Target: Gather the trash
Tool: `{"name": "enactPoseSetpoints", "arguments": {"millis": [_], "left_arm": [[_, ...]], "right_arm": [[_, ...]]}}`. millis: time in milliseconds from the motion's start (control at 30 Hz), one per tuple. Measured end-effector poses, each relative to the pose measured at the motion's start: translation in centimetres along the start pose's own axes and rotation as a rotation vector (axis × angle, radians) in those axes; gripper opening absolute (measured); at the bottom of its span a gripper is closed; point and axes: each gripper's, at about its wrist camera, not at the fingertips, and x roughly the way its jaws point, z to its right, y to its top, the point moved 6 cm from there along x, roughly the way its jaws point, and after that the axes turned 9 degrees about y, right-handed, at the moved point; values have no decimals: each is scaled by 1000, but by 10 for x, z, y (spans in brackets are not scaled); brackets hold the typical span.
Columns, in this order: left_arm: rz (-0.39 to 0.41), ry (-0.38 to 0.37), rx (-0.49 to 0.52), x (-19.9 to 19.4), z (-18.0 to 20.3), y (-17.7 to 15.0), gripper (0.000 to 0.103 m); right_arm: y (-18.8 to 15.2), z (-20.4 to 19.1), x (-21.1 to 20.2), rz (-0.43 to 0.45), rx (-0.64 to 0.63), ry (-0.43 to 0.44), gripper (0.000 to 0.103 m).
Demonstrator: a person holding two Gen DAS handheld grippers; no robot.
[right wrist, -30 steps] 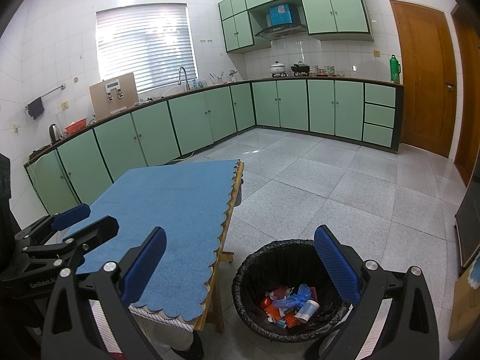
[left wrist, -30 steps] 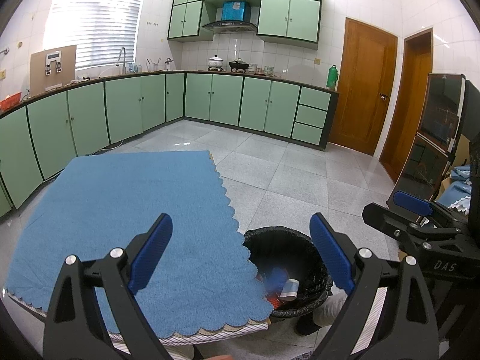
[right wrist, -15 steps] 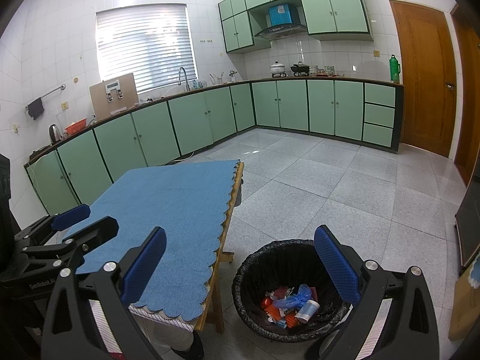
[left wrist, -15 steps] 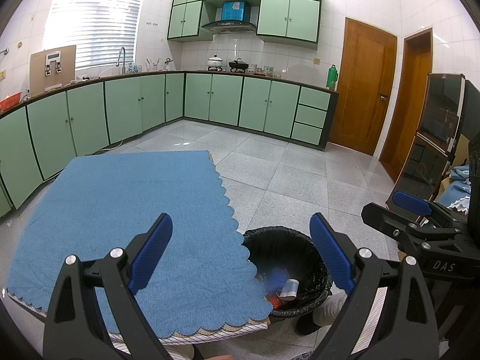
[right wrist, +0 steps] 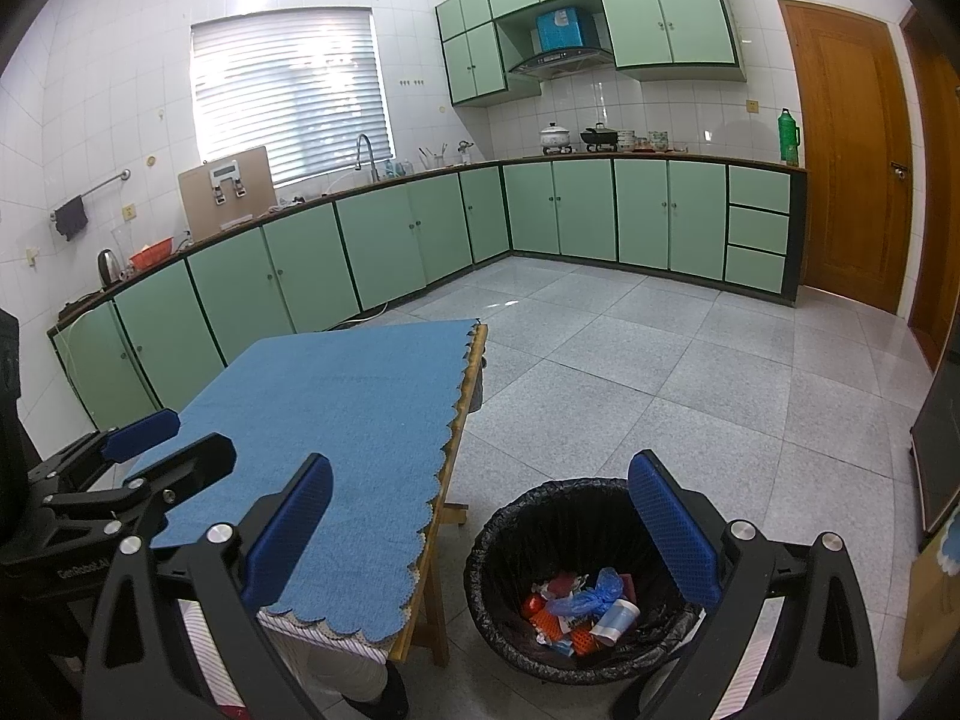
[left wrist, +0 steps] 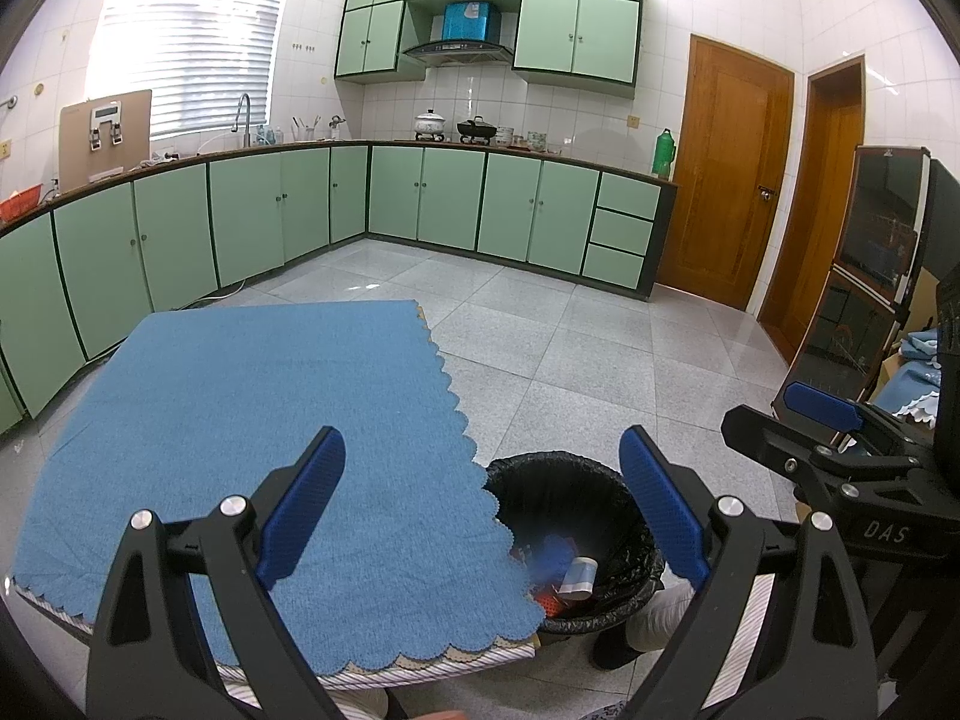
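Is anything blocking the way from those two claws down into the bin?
Nothing visible. The right gripper hangs open over the bin, whose mouth is uncovered. The left gripper, also open, has only the cloth's corner nearby.

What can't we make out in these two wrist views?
- Bin contents, left wrist view: cloth corner covers part, the rest is blurred.
- Trash in the right wrist view: a cup and a blue bag show, other pieces too small to name.
- Table legs: the cloth hides most.
- Counter items: too small in both views.
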Motion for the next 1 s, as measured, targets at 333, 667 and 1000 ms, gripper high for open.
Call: {"name": "enactPoseSetpoints", "arguments": {"millis": [333,667,1000], "left_arm": [[-1,-1,0,0,-1,1,90],[-2,-2,-1,-1,-3,1,90],[-1,-2,0,0,-3,0,90]], "right_arm": [[0,0,0,0,0,0,97],[0,1,0,-2,1,0,97],[-2,1,0,-3,2,-1,97]]}}
